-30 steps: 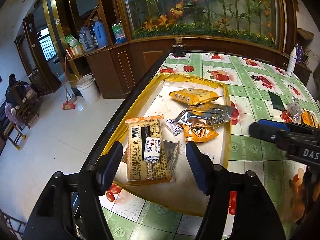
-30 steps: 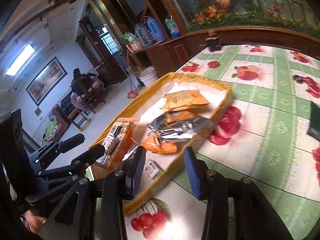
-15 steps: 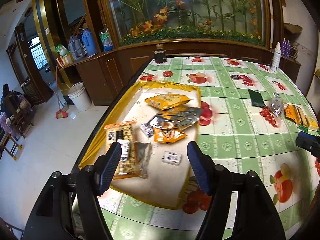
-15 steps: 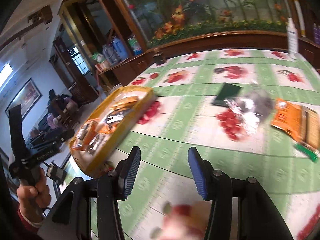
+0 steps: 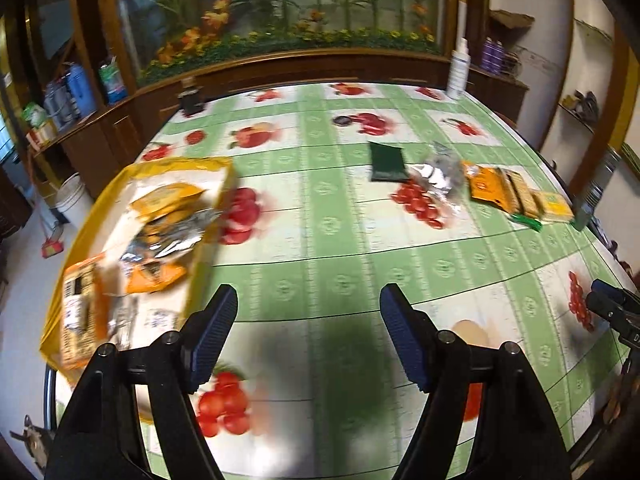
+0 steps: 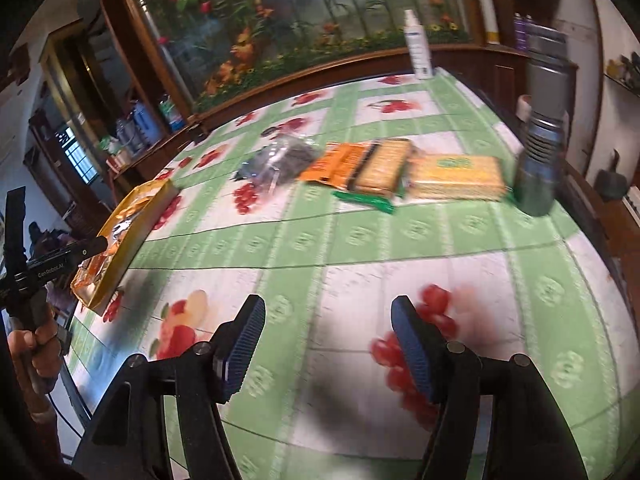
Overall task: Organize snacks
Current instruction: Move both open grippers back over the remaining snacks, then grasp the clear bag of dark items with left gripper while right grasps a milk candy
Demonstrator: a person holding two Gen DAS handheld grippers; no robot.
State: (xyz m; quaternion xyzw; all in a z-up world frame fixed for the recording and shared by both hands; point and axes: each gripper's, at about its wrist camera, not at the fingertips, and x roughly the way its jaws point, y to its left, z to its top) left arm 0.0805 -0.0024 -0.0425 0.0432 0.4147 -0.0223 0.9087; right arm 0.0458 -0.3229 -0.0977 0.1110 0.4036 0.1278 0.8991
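Several snacks already sit in the yellow tray (image 5: pixel 218 184) at the bench (image 5: pixel 344 248) edge. Well to the tray's right, a dark packet (image 5: pixel 386 162), a foil bag (image 5: pixel 438 172) and cracker packs (image 6: pixel 376 168) remain loose. Left tongs (image 5: pixel 308 334) and right tongs (image 6: pixel 328 346) have just been opening, both released, nothing between them.

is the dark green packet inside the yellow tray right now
No, the dark green packet lies flat on the tablecloth, well apart from the yellow tray.
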